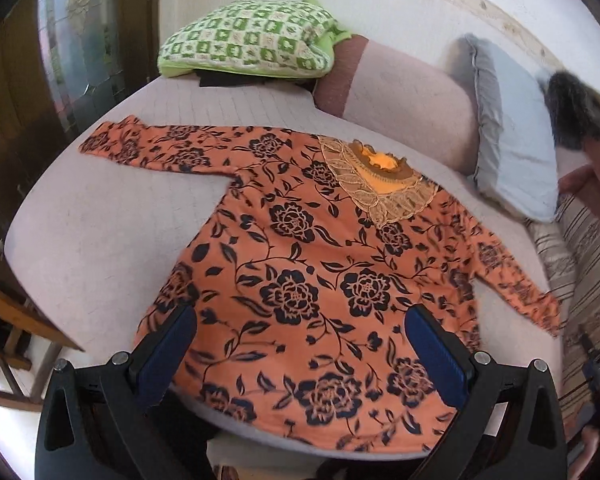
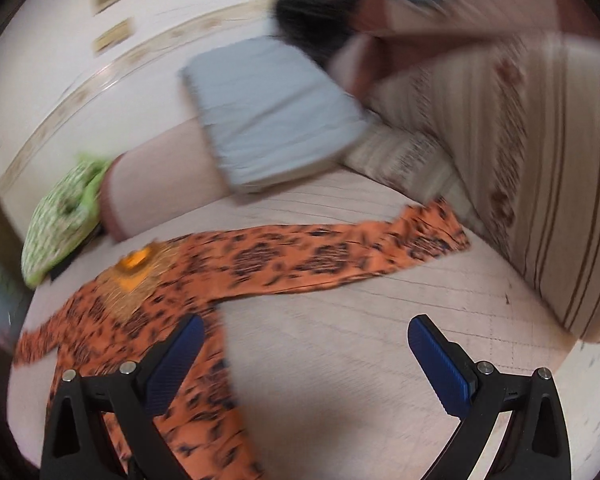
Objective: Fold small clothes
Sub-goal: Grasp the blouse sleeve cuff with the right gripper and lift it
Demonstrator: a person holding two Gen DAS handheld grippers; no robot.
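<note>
A pale quilted bed (image 1: 100,216) carries the orange floral blouse (image 1: 300,264), spread flat with both sleeves out and its lace collar toward the pillows. A grey pillow (image 1: 512,152) leans at the head, a green checked cushion (image 1: 248,40) beside it. The left gripper (image 1: 300,344) hovers over the blouse's hem, jaws wide apart, holding nothing. The right gripper (image 2: 304,348) hangs above bare bedcover beside the right sleeve (image 2: 340,258), jaws equally wide, empty.

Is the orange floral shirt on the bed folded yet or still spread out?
Spread out. The orange black-flowered shirt lies flat on the bed, both sleeves extended sideways.
</note>
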